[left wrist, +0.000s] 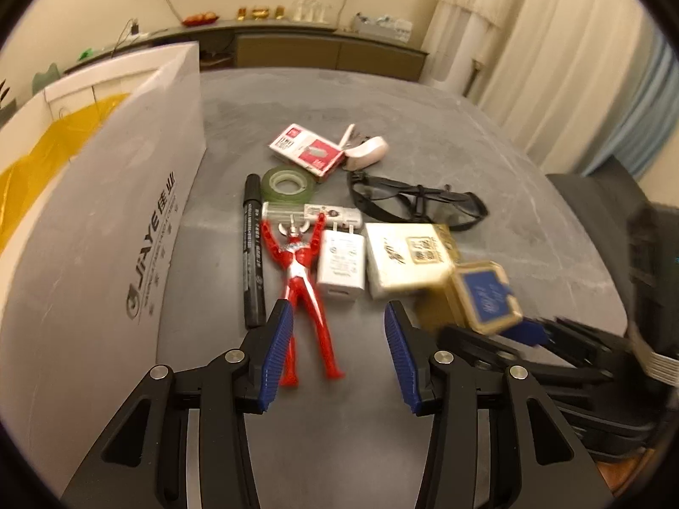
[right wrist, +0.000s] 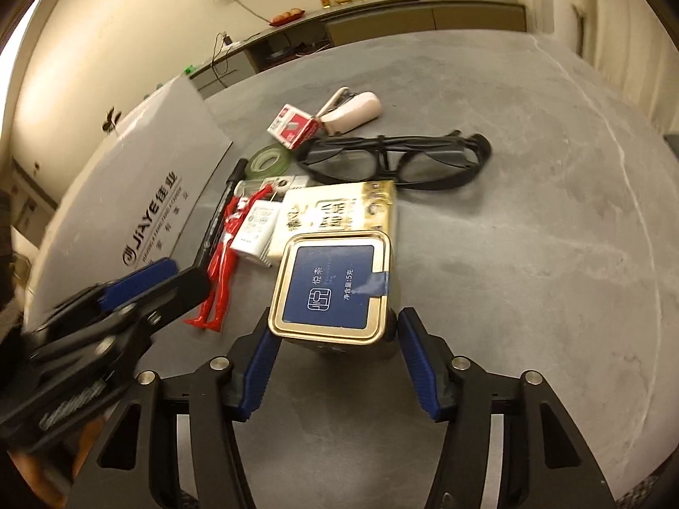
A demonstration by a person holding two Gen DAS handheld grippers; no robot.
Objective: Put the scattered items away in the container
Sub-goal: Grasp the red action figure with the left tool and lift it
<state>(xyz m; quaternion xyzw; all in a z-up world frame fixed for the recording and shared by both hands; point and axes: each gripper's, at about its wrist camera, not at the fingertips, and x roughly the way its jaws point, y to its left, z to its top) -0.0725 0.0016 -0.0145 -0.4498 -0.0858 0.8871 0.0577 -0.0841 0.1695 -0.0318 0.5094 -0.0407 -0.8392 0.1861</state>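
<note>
The right gripper (right wrist: 335,354) holds a gold tin with a blue lid (right wrist: 331,288) between its fingers, tilted above the grey table (right wrist: 530,233). The left gripper (left wrist: 335,335) hovers spread wide over the red toy figure's (left wrist: 303,280) legs, near the white container (left wrist: 106,220) on the left.

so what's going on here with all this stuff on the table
A person with a claw in each hand is tidying small items off a grey table into a white box at the left. The right claw straddles a gold tin with a blue lid, jaws at its sides; whether they grip it yet is unclear. The left claw is open over the legs of a red toy figure. A marker, tape roll, charger and glasses lie on the table.
</note>
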